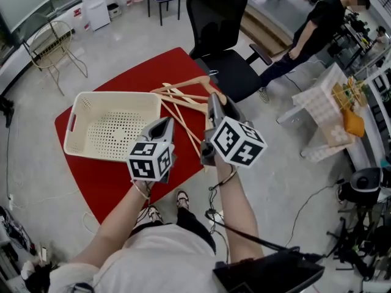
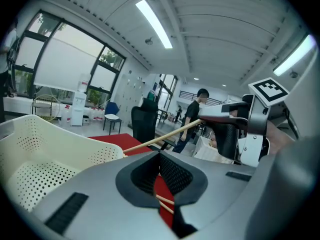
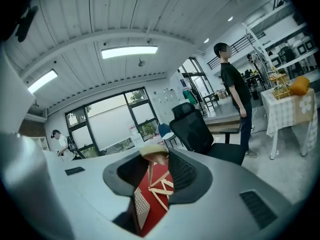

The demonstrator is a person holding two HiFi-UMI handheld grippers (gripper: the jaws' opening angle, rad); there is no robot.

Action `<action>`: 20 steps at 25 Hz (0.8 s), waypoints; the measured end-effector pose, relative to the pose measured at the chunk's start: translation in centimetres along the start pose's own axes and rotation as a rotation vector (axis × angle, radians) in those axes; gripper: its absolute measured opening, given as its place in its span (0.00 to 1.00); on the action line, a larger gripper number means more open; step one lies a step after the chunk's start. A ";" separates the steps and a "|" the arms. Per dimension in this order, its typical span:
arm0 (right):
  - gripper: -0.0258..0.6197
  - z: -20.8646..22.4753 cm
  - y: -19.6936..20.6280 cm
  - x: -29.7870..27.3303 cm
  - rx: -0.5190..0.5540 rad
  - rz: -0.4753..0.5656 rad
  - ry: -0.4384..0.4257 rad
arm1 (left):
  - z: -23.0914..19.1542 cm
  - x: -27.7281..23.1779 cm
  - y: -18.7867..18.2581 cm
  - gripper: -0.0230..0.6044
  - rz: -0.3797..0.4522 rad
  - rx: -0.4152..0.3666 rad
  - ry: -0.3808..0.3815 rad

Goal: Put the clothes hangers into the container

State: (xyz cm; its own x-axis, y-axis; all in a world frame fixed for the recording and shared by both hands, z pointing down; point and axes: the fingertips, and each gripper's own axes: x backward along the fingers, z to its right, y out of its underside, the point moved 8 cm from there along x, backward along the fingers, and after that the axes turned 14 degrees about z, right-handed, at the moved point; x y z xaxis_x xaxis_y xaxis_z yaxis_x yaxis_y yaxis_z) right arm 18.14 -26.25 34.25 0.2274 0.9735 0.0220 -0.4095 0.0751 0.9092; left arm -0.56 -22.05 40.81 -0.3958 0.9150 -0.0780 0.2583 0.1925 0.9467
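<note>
Head view, basket empty, right gripper clamping hanger, left gripper slightly open

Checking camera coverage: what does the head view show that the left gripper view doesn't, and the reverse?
Head view only: the marker cube on the left tongs and the wearer's shoes. Left gripper view only: ceiling lights and the left tongs' pads, apart with nothing between. Both: the cream basket, the black chair, and the right tongs clamped on a wooden hanger.

My head camera looks steeply down on the red surface; the two hand-held cameras sit low, facing nearly level; all share the black chair.
</note>
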 end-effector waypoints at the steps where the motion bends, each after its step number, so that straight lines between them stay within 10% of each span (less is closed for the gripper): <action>1: 0.25 -0.1 0.1 0.0 0.000 -0.001 0.001 | 0.0 0.1 -0.1 0.04 -0.001 -0.002 -0.002; 20: 0.26 4.6 7.4 5.3 -0.166 -0.106 0.041 | 2.0 0.3 2.0 0.04 -0.060 -0.009 0.020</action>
State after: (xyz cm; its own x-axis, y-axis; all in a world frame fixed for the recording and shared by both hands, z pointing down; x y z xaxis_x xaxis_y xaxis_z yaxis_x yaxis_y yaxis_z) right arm 20.35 -21.48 43.01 0.2421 0.9661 -0.0900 -0.5260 0.2086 0.8245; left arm 1.65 -20.72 42.06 -0.4278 0.8947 -0.1288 0.2254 0.2436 0.9433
